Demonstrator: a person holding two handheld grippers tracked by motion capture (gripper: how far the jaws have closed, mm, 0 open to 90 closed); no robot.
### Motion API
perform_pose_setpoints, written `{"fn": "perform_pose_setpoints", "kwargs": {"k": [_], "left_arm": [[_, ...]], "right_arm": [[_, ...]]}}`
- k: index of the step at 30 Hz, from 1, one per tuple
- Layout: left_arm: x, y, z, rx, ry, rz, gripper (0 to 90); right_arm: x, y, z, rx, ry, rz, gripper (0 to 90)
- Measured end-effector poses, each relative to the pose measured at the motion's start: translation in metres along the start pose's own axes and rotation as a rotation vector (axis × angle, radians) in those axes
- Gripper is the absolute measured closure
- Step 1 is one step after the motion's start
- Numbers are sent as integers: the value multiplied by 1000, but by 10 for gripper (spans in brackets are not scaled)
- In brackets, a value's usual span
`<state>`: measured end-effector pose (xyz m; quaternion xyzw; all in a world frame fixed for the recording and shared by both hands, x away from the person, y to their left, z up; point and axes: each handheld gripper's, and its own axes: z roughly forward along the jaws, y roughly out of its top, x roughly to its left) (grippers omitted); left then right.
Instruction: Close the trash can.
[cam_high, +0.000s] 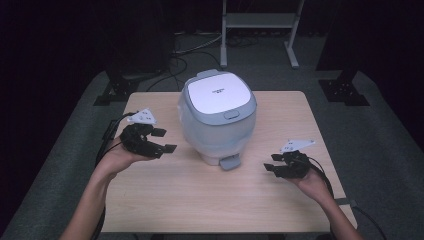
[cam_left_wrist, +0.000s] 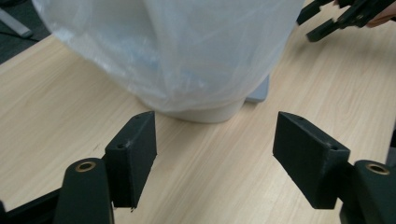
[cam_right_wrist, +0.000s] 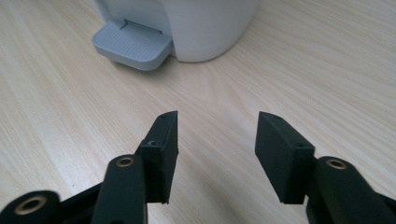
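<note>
A white pedal bin (cam_high: 218, 117) with a grey lid stands upright at the middle of the wooden table (cam_high: 200, 200). A clear plastic liner (cam_left_wrist: 177, 51) hangs over its sides. Its grey foot pedal (cam_high: 230, 162) sticks out at the front, toward me, also seen in the right gripper view as the pedal (cam_right_wrist: 130, 44). My left gripper (cam_high: 165, 141) hovers just left of the bin, open, with nothing between its fingers (cam_left_wrist: 133, 154). My right gripper (cam_high: 270, 162) is right of the pedal, low over the table, open and empty (cam_right_wrist: 217, 133). The right gripper (cam_left_wrist: 327, 21) also appears beyond the bin in the left gripper view.
A white metal stand (cam_high: 260, 22) is on the floor behind the table. Black stand bases sit at the back left (cam_high: 120, 85) and back right (cam_high: 345, 87). Cables trail from both grippers over the table's side edges. Bare wood lies in front of the bin.
</note>
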<state>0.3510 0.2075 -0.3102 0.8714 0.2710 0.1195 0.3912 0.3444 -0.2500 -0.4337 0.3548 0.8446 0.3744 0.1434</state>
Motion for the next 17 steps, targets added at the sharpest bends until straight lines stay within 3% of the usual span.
{"fn": "perform_pose_setpoints", "kwargs": {"k": [17], "left_arm": [[-6,-61,14,-31,27,-40,247]], "right_arm": [[-4,-27,-9,-6,-19,45,407]]}}
